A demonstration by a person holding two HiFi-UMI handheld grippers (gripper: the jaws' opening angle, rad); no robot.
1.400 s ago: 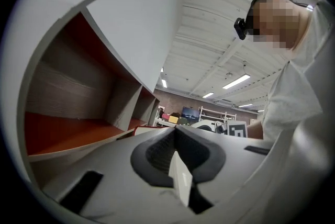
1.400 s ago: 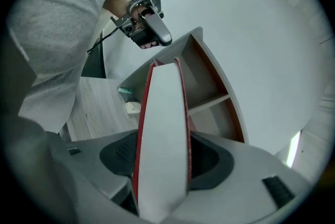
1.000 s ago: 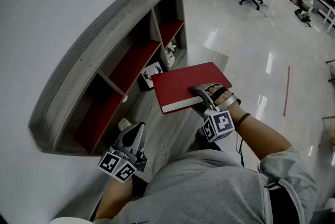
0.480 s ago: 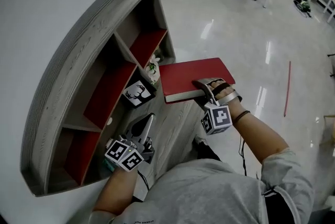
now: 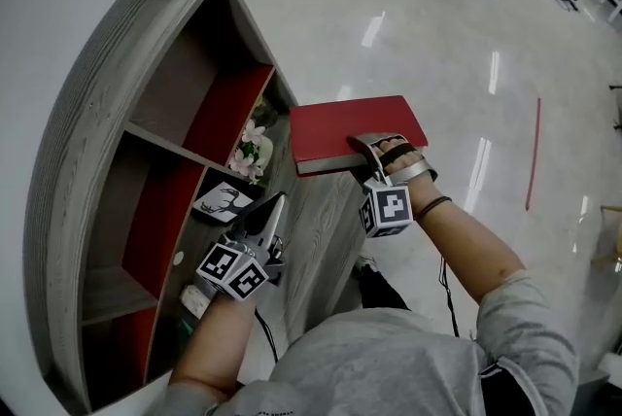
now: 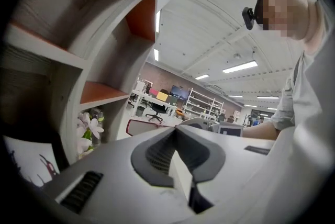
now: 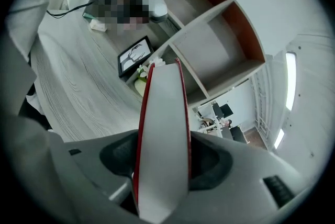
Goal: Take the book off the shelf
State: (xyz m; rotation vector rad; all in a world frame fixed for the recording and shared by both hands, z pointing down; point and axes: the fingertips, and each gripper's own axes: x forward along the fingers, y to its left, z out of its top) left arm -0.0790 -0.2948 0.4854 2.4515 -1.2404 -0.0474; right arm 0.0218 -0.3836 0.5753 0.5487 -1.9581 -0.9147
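Observation:
A red hardcover book (image 5: 340,128) lies flat in the air past the right end of the grey desk, clear of the shelf (image 5: 146,113). My right gripper (image 5: 362,152) is shut on its near edge; in the right gripper view the white page block (image 7: 162,129) stands clamped between both jaws. My left gripper (image 5: 273,207) hovers over the desk in front of the shelf, jaws shut with nothing between them, as the left gripper view (image 6: 178,165) also shows.
The grey shelf has red back panels. A framed deer picture (image 5: 222,200) and a small pot of white flowers (image 5: 249,152) stand at its foot on the wood-grain desk (image 5: 321,229). Glossy floor (image 5: 466,64) and office chairs lie beyond.
The right gripper has carried the book a little further away from the shelf. The head view has swung left, so more of the shelf's compartments show. The left gripper stays shut over the desk.

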